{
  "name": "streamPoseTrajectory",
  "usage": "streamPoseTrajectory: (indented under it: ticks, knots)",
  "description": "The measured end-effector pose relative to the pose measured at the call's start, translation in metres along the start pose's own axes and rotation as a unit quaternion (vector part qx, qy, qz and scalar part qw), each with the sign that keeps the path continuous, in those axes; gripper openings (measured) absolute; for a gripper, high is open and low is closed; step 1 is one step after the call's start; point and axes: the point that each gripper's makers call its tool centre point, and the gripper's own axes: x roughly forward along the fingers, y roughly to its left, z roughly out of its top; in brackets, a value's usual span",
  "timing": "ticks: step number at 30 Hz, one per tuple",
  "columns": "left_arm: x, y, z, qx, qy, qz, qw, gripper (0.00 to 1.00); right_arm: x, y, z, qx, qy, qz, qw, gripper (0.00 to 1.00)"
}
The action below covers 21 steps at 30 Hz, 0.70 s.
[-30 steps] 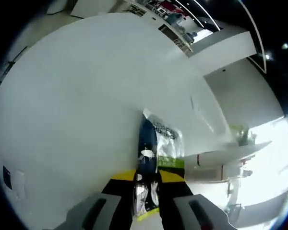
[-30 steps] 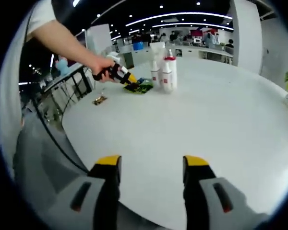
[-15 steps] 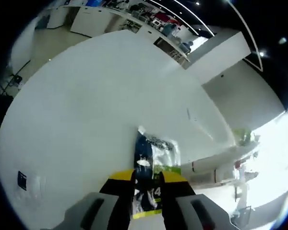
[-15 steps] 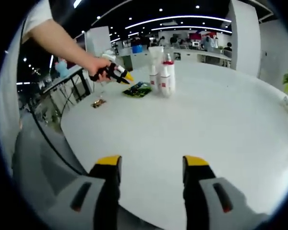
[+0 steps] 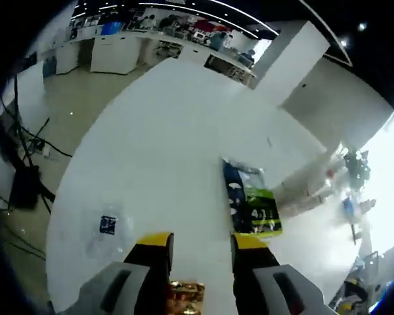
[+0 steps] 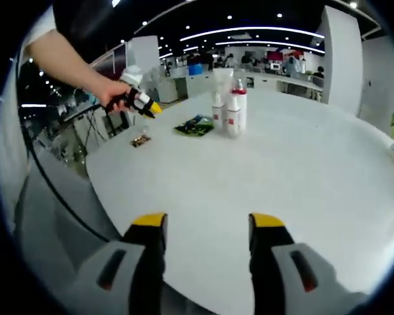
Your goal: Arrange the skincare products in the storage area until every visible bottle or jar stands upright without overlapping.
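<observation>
Bottles (image 6: 228, 110) stand upright, close together, mid-counter (image 6: 302, 170); looks done for those. Green sachet (image 5: 251, 200) lies flat just beside them, w/ a small gold packet (image 6: 142, 140) near the edge, prob. left to tidy. Left hand-held gripper (image 5: 199, 244) spread, empty, above counter. Right hand-held gripper (image 6: 205, 226) spread, empty, well apart from bottles.

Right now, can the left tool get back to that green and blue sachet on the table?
Probably yes. The left tool is open and holds nothing, and the sachet lies flat just ahead on the bare white table, nothing between them.
</observation>
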Motion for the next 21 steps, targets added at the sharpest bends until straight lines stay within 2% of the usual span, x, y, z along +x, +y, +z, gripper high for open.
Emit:
streamPoseTrajectory:
  ticks: [4,6,9,12,13,14,18,20,21]
  knots:
    - [0.002,0.006,-0.032,0.079,0.028,0.037,0.9958,0.51,0.0,-0.001,0.0,-0.001,0.0,-0.002,1.0,0.51]
    - [0.003,0.007,-0.044,0.099,0.036,0.049,0.9932,0.58,0.0,-0.001,0.0,-0.002,0.0,-0.003,1.0,0.51]
    - [0.004,0.008,-0.056,0.105,0.048,0.062,0.9914,0.62,0.0,-0.001,0.0,-0.003,0.0,-0.004,1.0,0.51]
    - [0.003,0.01,-0.071,0.103,0.072,0.063,0.9901,0.62,-0.001,-0.002,0.001,-0.003,-0.001,-0.006,1.0,0.51]
    - [0.006,0.01,-0.058,0.13,0.025,0.066,0.989,0.61,-0.001,-0.002,0.0,-0.002,0.0,-0.006,1.0,0.51]
    - [0.001,0.01,-0.071,0.111,0.059,0.063,0.9901,0.61,-0.001,-0.003,0.0,-0.003,0.0,-0.007,1.0,0.51]
    - [0.003,0.013,-0.067,0.099,0.056,0.069,0.9911,0.58,0.0,-0.003,-0.002,-0.005,0.005,-0.008,0.9999,0.51]
    - [0.003,0.01,-0.065,0.105,0.057,0.065,0.9907,0.44,0.0,-0.003,-0.003,-0.005,0.007,-0.007,0.9999,0.5]
    - [0.003,0.007,-0.066,0.109,0.061,0.061,0.9903,0.42,0.0,-0.002,-0.003,-0.007,0.008,-0.007,0.9999,0.5]
